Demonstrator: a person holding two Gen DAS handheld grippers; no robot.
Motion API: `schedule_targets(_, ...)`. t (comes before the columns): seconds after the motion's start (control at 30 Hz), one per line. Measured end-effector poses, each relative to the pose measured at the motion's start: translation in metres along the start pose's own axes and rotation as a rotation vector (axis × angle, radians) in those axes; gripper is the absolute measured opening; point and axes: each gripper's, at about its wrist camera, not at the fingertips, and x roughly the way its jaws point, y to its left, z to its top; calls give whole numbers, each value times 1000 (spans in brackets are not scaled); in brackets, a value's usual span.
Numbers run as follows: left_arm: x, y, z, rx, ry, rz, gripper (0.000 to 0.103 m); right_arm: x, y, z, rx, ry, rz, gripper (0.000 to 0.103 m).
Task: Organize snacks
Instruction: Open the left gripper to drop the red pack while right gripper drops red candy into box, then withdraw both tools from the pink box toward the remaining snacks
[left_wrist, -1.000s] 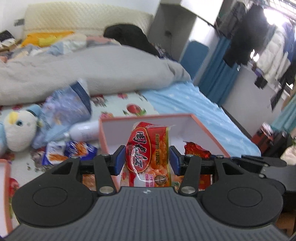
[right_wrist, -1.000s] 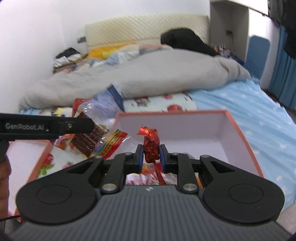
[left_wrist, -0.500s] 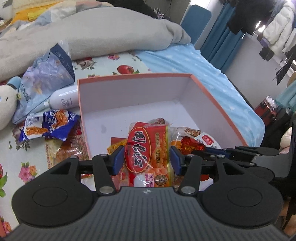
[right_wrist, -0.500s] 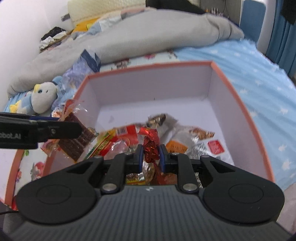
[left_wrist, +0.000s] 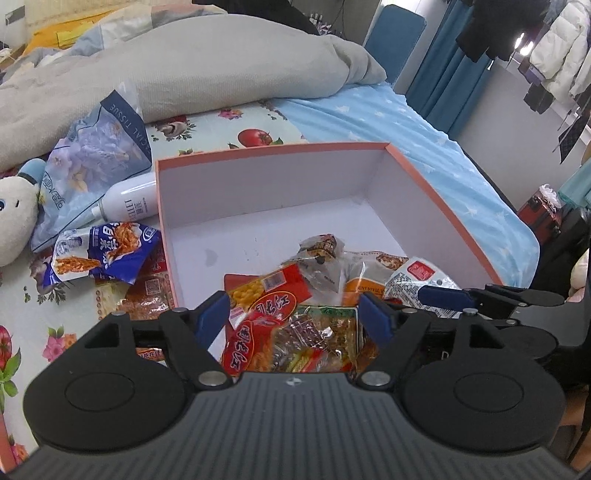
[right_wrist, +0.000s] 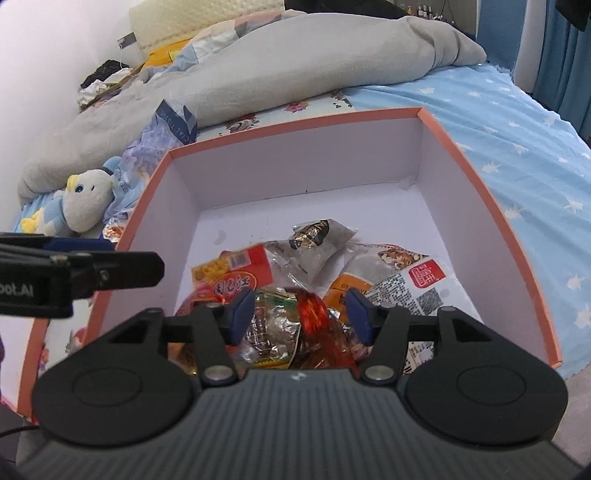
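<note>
Both tools, left tool (left_wrist: 291, 314) and right tool (right_wrist: 299, 314), hang spread apart and empty over the orange-rimmed box (right_wrist: 480, 177), where snack packets (right_wrist: 310, 236) pile at its near end. Release looks finished; next, probably, fetch the blue noodle packet (left_wrist: 103, 254) left of the box.

Bedroom with a white wall (right_wrist: 48, 55) behind a bed (left_wrist: 424, 122) in pale blue star-print sheet. Rumpled grey duvet (left_wrist: 221, 62) across it, blue curtains (left_wrist: 447, 70) beyond. Bright daylight behind hanging coats (left_wrist: 554, 48).
</note>
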Motion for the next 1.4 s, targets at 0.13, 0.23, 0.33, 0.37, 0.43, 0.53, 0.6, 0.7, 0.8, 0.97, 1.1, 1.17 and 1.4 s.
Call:
schedule_targets(0.13,-6,0,-1,6,-17,-2,80,-7,0,0,10,-22,1,57)
schedule_targets(0.23,-13,0,-2,6,-33,-5,80,-15,3,0,9,-46,7,57)
schedule_targets(0.33,-24,1,-3,4,-59,-9,80,-25,9,3,0,-77,8,57)
schedule_targets(0.37,-28,1,-4,5,-69,-9,80,-28,11,3,0,-91,9,57)
schedule_targets(0.43,-37,3,-7,5,-94,-9,80,-35,15,3,8,-117,17,57)
schedule_targets(0.53,-52,7,-12,1,-128,-7,80,-44,24,1,2,-155,20,57)
schedule_targets(0.6,-61,12,-15,-5,-147,1,80,-51,31,-1,-7,-175,22,57)
schedule_targets(0.7,-75,20,-19,-20,-172,5,80,-59,41,-3,-13,-199,39,57)
schedule_targets(0.8,-87,25,-23,-23,-192,15,80,-66,51,-5,-20,-220,51,57)
schedule_targets(0.97,-102,36,-30,-38,-216,34,80,-75,67,-8,-36,-245,73,57)
schedule_targets(1.1,-111,48,-39,-60,-227,46,80,-77,83,-12,-57,-254,93,57)
schedule_targets(1.17,-114,54,-44,-73,-228,51,80,-76,91,-14,-69,-254,99,57)
schedule_targets(1.4,-124,78,-60,-105,-229,74,80,-74,121,-22,-109,-252,122,57)
